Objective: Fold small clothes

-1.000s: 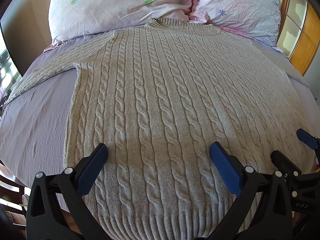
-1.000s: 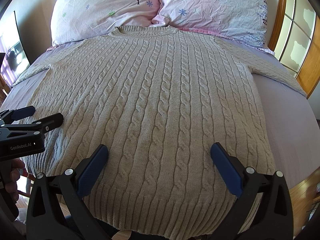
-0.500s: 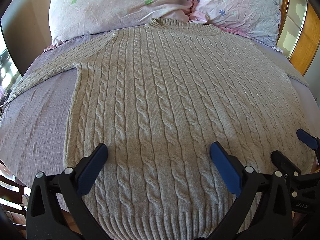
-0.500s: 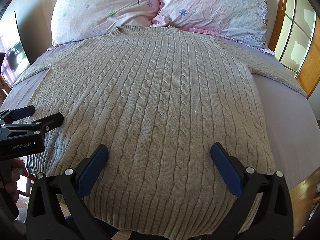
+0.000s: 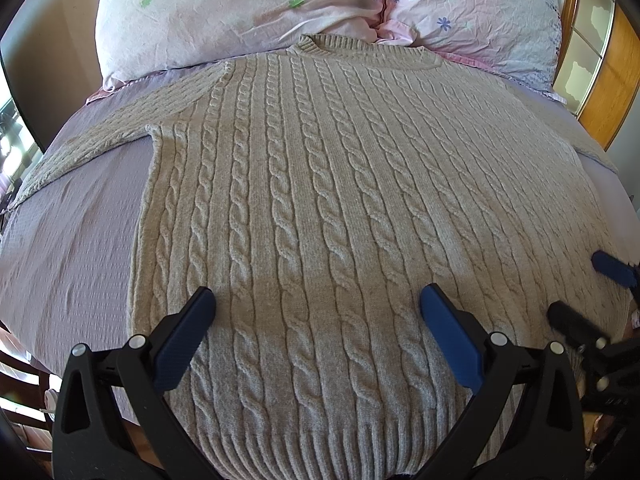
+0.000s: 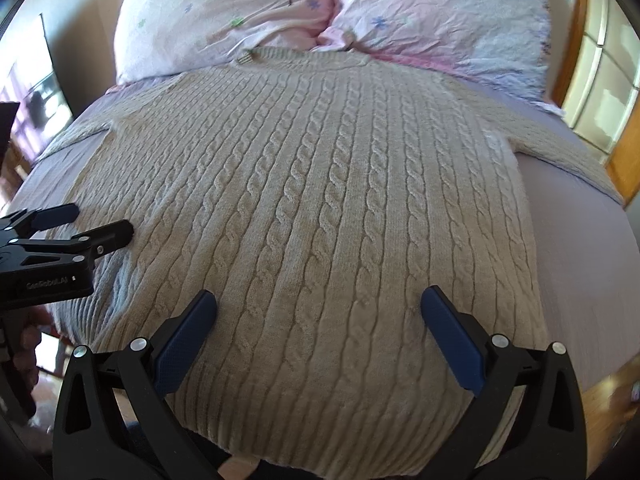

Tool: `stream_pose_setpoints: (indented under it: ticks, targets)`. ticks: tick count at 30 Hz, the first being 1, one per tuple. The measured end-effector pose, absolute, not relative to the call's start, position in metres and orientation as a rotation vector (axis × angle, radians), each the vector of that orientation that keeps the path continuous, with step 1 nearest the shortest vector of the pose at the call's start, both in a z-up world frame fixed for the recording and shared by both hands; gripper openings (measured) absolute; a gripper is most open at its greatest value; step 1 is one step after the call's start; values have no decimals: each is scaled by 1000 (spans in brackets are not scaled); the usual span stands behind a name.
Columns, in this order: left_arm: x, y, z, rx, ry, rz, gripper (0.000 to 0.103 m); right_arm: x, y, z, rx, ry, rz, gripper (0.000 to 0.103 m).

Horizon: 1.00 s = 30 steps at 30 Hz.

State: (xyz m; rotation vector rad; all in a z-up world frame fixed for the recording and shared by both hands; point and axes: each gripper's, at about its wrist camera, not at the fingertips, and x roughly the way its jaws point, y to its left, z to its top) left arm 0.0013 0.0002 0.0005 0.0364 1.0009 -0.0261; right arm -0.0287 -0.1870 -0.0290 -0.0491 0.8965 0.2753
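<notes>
The bed [image 5: 72,248] carries 2 pillows [image 5: 240,12] at 12 o'clock. The sweater [image 5: 320,184] lies flat and face up across it, collar at 12, hem at 6, sleeves toward 9 and 3, likely spread so for folding. The left gripper [image 5: 318,322] and right gripper [image 6: 319,322] hover over the hem, jaws released and empty, likely poised to take it.
</notes>
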Motion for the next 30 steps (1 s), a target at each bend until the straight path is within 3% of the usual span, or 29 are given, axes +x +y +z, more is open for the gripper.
stream_pose_setpoints:
  ticks: [4,8,10,13,20,23,24,27,30]
  targets:
    - [8,1,4,41,1022,-51,101,13,-258,-9,127,906,140,102]
    - [13,10,6,1,1031,-80,101,64,-397,2,549,854,-94,102]
    - [17,25,13,-98,1017,-80,101,77,-464,-3,778,800,-196,83]
    - [20,44,24,-167,988,-31,101,89,-550,-19,1065,723,-339,73]
    - [14,95,41,-310,957,93,101,105,-607,-49,1265,648,-408,49]
    - [14,116,46,-332,956,180,101,104,-616,-59,1301,609,-432,24]
    - [13,123,49,-339,949,205,101,107,-621,-62,1327,602,-441,7]
    - [14,152,59,-381,915,293,101,109,-615,-47,1250,598,-462,7]
    - [14,189,71,-452,870,382,97,124,-570,13,1005,529,-306,7]
